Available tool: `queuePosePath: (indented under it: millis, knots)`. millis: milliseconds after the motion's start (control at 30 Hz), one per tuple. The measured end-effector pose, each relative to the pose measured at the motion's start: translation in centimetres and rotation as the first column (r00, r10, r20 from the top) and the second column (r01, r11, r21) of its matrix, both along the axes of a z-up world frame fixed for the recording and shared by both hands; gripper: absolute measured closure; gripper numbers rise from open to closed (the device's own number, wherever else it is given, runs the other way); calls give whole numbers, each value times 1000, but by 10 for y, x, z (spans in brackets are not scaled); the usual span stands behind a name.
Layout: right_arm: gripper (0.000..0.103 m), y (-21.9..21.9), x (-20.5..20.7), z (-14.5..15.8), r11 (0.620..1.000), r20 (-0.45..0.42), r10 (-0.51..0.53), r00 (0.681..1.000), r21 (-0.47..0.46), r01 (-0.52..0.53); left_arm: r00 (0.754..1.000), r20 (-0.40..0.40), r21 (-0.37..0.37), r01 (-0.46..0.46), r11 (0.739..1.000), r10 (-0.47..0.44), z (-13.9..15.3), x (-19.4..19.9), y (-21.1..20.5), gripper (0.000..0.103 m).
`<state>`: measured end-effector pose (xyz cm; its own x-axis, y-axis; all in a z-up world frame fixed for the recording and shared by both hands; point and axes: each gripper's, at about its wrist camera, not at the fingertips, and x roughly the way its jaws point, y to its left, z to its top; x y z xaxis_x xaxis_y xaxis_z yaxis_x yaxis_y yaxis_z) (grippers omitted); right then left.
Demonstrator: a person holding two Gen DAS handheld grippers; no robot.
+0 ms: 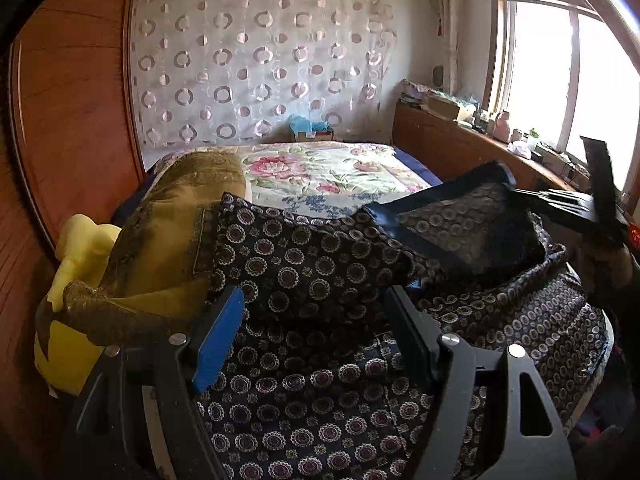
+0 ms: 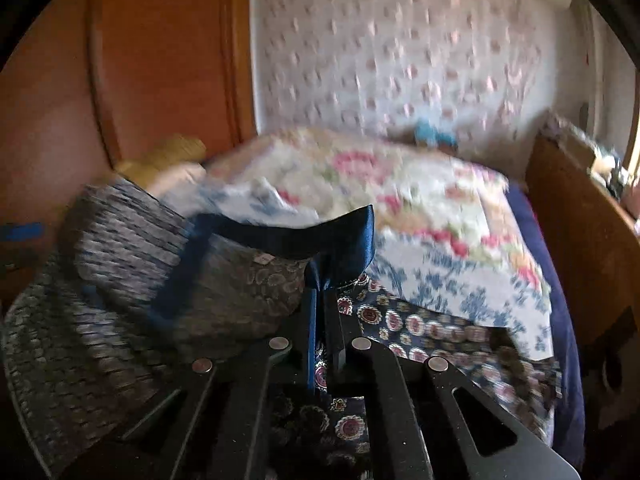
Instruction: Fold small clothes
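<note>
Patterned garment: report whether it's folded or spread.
Partly folded. The right claw, shut on its blue hem, lifts one edge over the patterned garment, whose remainder lies spread under the open left claw.

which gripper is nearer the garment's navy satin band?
Right. The right gripper is shut on the navy satin band; the left gripper is open over the dark medallion-print garment, short of it.

The garment (image 1: 312, 280) lies on the bed's (image 1: 320, 168) near end, a cushion (image 1: 180, 220) at its left.
</note>
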<state>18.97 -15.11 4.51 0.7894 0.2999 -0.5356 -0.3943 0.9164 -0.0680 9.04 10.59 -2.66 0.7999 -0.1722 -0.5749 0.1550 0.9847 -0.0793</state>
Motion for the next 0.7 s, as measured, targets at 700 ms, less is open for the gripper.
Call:
queuePosePath:
  millis: [700]
  knots:
    - [98, -33, -138, -36, 999, -79, 32, 996, -14, -33, 1000, -23, 62, -9, 998, 10, 11, 60, -5, 29]
